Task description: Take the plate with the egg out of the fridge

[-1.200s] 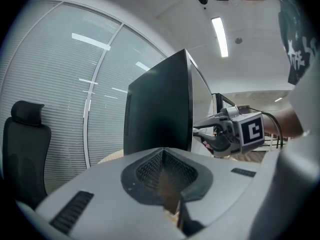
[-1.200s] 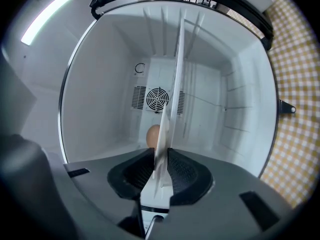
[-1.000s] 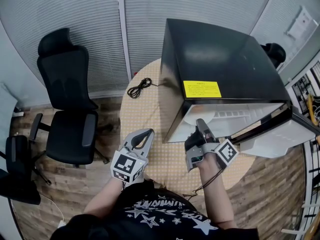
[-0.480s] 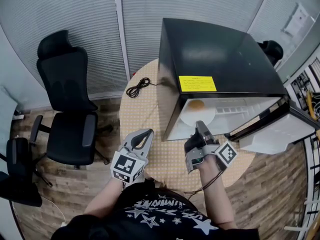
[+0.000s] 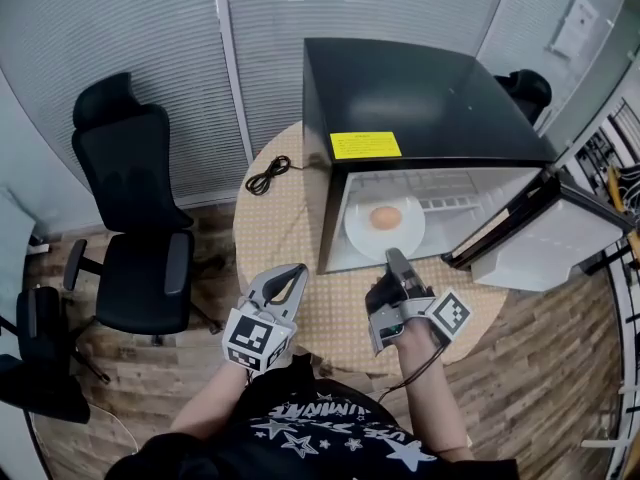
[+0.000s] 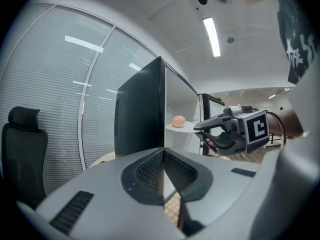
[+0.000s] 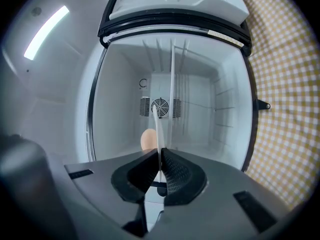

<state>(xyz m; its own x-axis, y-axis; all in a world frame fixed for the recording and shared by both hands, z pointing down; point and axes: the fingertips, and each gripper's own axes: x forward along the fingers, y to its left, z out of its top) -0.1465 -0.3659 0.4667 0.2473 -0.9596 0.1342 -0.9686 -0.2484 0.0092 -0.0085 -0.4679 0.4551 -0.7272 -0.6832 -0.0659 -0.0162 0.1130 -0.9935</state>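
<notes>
A black mini fridge (image 5: 420,88) stands on the round table with its door (image 5: 545,238) swung open to the right. Inside, a white plate (image 5: 362,236) carries a brown egg (image 5: 385,217). My right gripper (image 5: 392,257) is at the plate's near rim and shut on it. In the right gripper view the plate (image 7: 159,134) runs edge-on between the shut jaws, with the egg (image 7: 147,139) just beside it. My left gripper (image 5: 297,270) hovers over the table left of the fridge, shut and holding nothing. The left gripper view shows the egg (image 6: 178,120) and the right gripper (image 6: 196,129) at the fridge front.
The table (image 5: 270,228) has a yellow checked cloth. A coiled black cable (image 5: 268,176) lies at its far left side. A black office chair (image 5: 130,208) stands left of the table. The open door blocks the fridge's right side.
The head view has shifted, so the fridge's inside with the plate and egg shows fully now. The right gripper stays at the plate's near rim. The left gripper has hardly moved.
</notes>
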